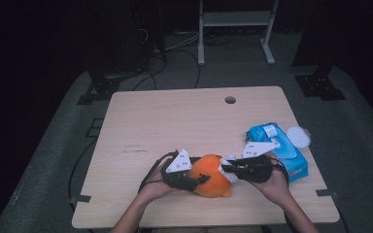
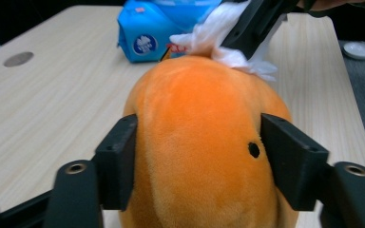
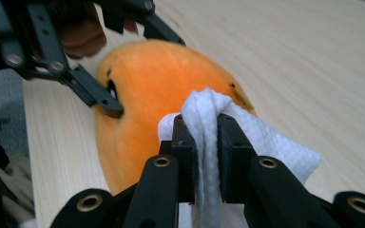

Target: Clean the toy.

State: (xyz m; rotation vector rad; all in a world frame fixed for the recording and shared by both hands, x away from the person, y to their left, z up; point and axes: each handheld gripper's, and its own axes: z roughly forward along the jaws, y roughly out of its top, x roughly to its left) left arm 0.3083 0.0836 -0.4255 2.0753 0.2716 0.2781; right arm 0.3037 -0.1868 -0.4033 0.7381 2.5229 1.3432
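Wooden table (image 1: 175, 121): orange plush (image 1: 213, 177), blue wipes pack (image 1: 277, 145).

Table (image 1: 175, 121), light wood, round hole (image 1: 230, 100) near far edge. Blue wet-wipe pack (image 1: 281, 145) at right; white round lid (image 1: 298, 136) just beside it.

A light wooden table (image 1: 175, 121) with a round hole (image 1: 230, 100) at 12 o'clock stands on grey floor (image 1: 48, 160), a white metal frame (image 1: 235, 29) behind it in darkness.

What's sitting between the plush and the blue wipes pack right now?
The right hand-held gripper, shut on a white wipe that touches the orange plush; the wipes pack lies behind it. The high view shows this.
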